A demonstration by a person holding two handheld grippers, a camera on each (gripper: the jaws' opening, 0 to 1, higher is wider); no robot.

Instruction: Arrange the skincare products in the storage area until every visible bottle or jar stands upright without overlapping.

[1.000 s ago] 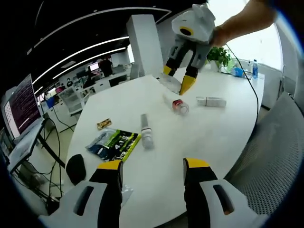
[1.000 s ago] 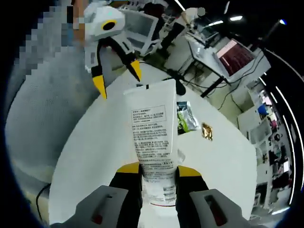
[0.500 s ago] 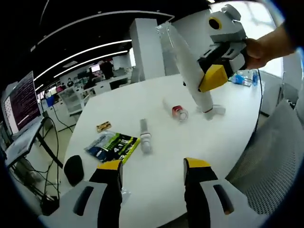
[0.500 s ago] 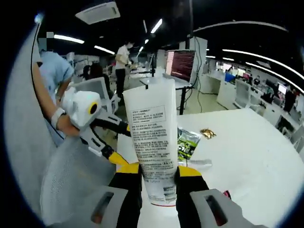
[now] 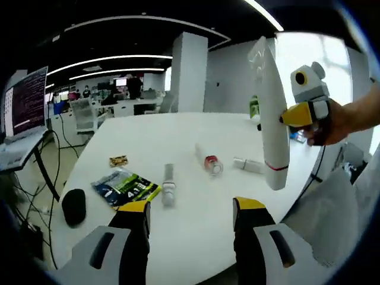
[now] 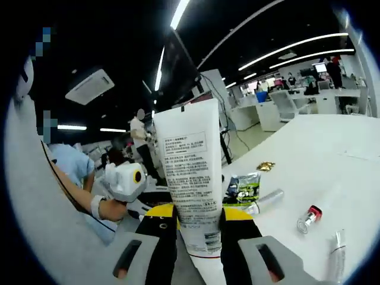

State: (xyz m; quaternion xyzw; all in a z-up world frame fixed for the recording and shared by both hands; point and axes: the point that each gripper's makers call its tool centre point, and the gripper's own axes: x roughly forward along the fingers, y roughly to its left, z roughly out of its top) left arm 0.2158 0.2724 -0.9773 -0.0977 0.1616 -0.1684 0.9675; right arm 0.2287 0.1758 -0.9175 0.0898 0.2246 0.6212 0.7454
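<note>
The right gripper (image 6: pixel 199 217) clamps a tall white printed plastic tube (image 6: pixel 191 178), lifted upright above the white round table (image 5: pixel 178 136). The left gripper (image 5: pixel 190 208) hangs wide apart, holding nothing, over a small clear bottle (image 5: pixel 168 185) lying flat.

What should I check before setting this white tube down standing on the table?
1. Grip on the white tube: ok, the right gripper is shut on its lower end.
2. Tube orientation: ok, near upright above the table in the left gripper view, cap end down.
3. Landing spot: ok, bare tabletop lies in front of the left gripper.
4. Left gripper: ok, open and holding nothing.
5. Other products: not ok, the grey tube, the red-capped bottle and the small white tube lie on their sides.
6. Cap flat enough to stand on: cannot tell.
</note>
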